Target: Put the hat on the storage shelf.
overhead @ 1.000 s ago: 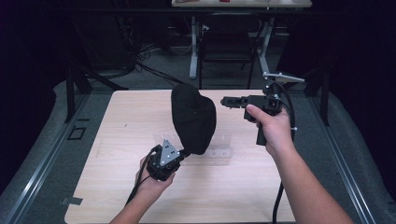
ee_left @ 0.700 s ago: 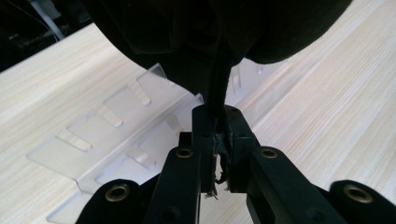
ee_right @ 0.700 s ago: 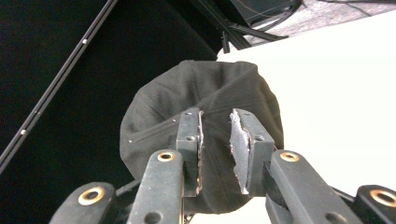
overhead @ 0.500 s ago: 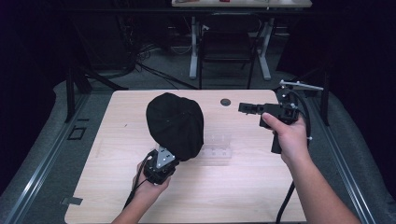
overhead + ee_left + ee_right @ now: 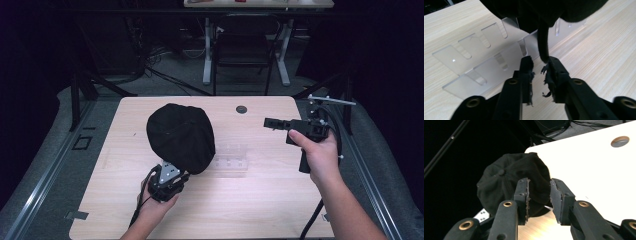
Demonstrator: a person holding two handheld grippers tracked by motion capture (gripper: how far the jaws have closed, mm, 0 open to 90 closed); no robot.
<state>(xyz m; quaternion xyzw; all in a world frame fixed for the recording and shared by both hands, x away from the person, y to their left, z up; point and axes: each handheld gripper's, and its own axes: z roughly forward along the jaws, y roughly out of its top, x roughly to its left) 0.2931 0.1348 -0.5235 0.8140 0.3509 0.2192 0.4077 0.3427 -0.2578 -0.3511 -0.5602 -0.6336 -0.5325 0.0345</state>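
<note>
A black cap [image 5: 180, 135] rests crown-up over a clear plastic stand [image 5: 232, 157] on the wooden table [image 5: 270, 200]. My left gripper [image 5: 181, 173] sits just under the cap's near edge. In the left gripper view its jaws [image 5: 539, 68] have just been opening; a gap shows, and a black strap of the cap [image 5: 543, 47] hangs into it by the right jaw, unpinched. My right gripper [image 5: 272, 122] is held off to the right, apart from the cap. Its jaws [image 5: 539, 192] have been opening too, with nothing between them, and the cap [image 5: 506, 182] lies beyond them.
A round grommet [image 5: 241, 109] sits in the table near its far edge. The slotted clear stand [image 5: 474, 57] spreads left of the left jaws. Beyond the table stand a dark chair [image 5: 245, 50] and white desk legs [image 5: 206, 55].
The cap came down from upright onto the stand and now shows its crown. The left gripper's jaws parted. The right gripper drew away to the right.
</note>
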